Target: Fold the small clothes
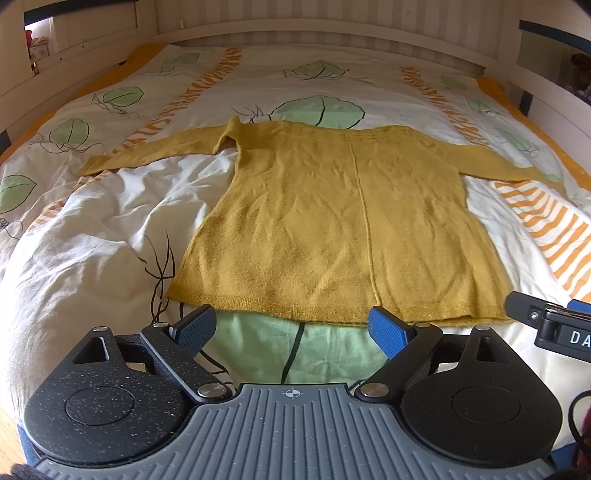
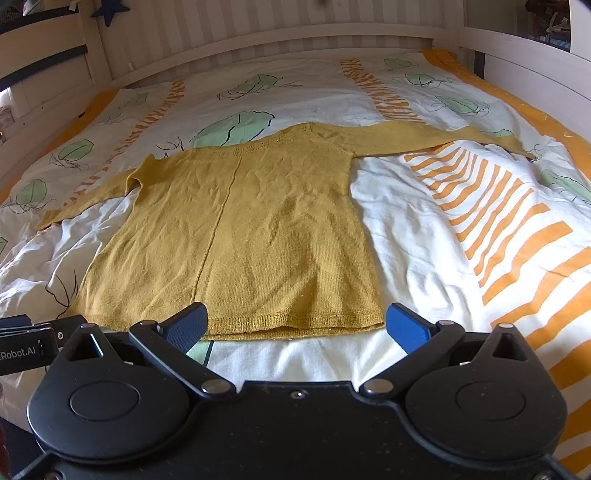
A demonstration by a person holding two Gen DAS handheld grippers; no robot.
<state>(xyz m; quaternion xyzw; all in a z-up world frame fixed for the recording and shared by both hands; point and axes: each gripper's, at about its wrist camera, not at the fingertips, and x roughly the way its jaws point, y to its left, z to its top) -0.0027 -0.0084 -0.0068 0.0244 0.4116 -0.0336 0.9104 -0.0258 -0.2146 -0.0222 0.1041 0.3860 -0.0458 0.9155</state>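
Lying flat on a leaf-print duvet [image 1: 92,266], mustard sweater [image 1: 332,221] (sleeves outspread), left gripper [image 1: 293,328] and right gripper [image 2: 295,326] spread wide, grasping nothing, near its hem.

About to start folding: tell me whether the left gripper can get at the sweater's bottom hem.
Probably yes. The left gripper is open just short of the yellow sweater, whose hem lies flat on the duvet with nothing between.

A bed with a pale wooden slatted frame [image 1: 332,35] carries a rumpled white duvet with green leaves and orange stripes [image 1: 92,236]. Directly on the duvet lies a mustard-yellow knitted long-sleeved sweater [image 1: 332,221], spread flat, both sleeves stretched outward.
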